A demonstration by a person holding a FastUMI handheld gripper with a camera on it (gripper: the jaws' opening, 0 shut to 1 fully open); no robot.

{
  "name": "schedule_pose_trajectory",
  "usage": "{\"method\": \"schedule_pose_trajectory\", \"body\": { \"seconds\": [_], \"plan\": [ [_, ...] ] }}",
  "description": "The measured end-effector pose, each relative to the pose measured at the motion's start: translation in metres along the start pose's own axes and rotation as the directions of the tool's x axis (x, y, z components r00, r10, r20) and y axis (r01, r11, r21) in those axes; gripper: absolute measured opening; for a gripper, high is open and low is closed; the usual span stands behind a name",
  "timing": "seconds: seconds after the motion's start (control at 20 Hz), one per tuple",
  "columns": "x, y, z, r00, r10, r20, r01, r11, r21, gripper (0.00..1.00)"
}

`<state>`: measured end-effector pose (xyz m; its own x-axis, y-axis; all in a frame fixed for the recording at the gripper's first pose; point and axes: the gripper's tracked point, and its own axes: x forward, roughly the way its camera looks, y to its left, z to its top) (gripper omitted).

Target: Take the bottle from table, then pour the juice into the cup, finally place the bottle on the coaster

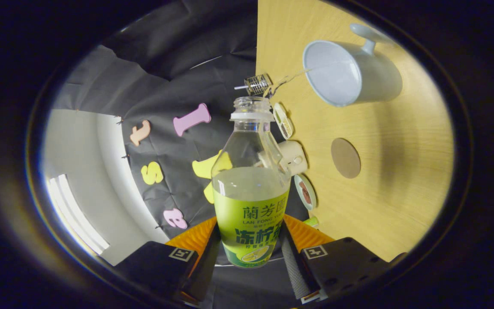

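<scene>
The wooden table (401,171) fills the right half of the frame, seen rolled on its side so its surface runs top to bottom. In the lower centre the bottle (250,189) — clear plastic, uncapped, with a green label and pale juice reaching to about its shoulder — sits between the two fingers of the gripper (250,253), which are closed against its label on both sides and hold it. At upper right the white cup (352,71) shows its open mouth and, beyond it, its handle; it stands well apart from the bottle's neck. Below the cup, in the middle of the table, lies the round brown coaster (345,157) — bare, nothing on it. Several small objects line the table's edge just behind the bottle, too small to identify.
</scene>
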<state>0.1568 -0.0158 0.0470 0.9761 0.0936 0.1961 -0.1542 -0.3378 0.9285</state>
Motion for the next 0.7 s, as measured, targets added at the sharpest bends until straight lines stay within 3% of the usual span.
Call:
{"method": "schedule_pose_trajectory", "body": {
  "seconds": [0.7],
  "plan": [
    [0.006, 0.019, -0.003, 0.998, 0.058, -0.005, -0.058, 0.995, 0.085, 0.77]
  ]
}}
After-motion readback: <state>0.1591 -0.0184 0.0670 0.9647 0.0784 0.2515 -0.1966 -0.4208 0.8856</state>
